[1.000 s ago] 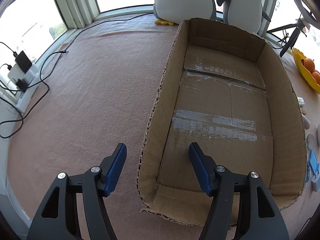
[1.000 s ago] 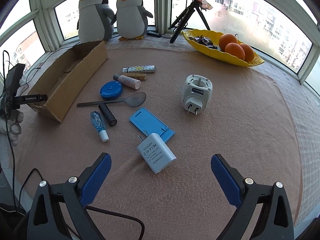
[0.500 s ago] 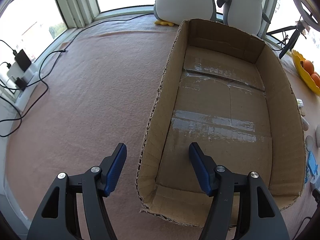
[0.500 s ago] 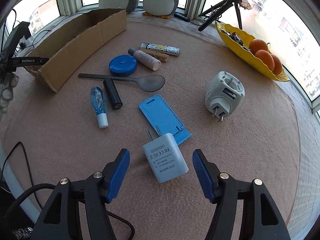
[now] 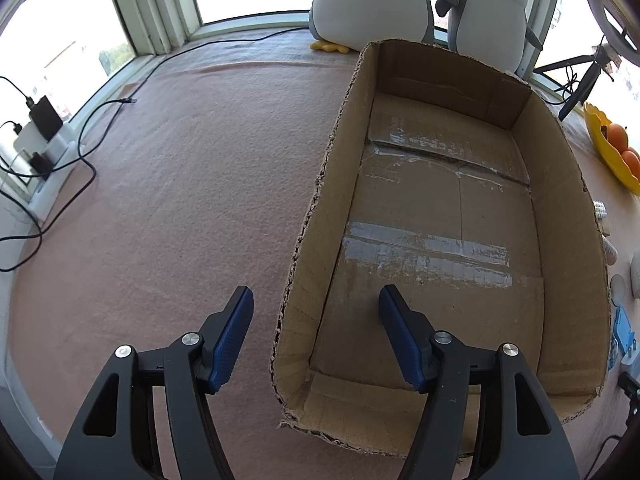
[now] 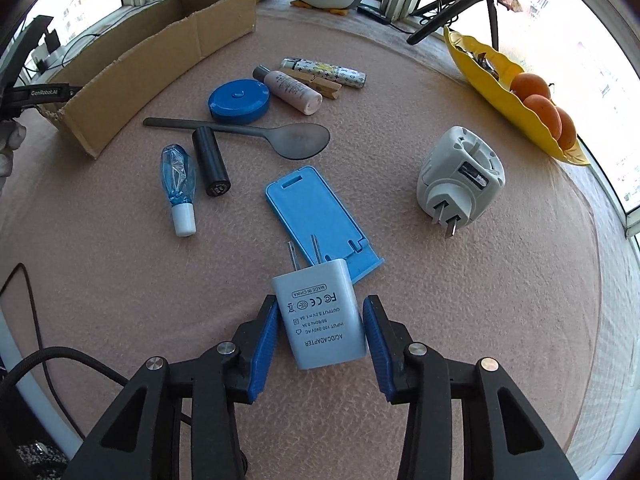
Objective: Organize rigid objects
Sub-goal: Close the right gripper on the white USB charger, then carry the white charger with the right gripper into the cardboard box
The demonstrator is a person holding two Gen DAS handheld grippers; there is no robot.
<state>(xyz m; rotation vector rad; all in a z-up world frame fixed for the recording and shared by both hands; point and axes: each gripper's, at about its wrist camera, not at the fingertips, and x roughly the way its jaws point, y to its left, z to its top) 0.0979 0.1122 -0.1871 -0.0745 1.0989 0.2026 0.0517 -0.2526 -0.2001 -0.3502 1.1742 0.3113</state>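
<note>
A white AC adapter lies on the pink felt with its prongs pointing away. My right gripper points down over it, its jaws closing, and both blue pads touch its sides. Just beyond lie a blue phone stand, a round white plug, a grey spoon, a black cylinder and a blue bottle. My left gripper straddles the left wall of the empty cardboard box. Its jaws stand wide apart, opening slightly, clear of the wall.
A blue tape measure, pink bottle, clothespin and patterned tube lie near the box. A yellow dish of oranges, a tripod, two plush penguins and cables line the edges.
My right gripper has come down over the white adapter and its jaws have narrowed from wide open to its sides. The left gripper has stayed at the box wall.
</note>
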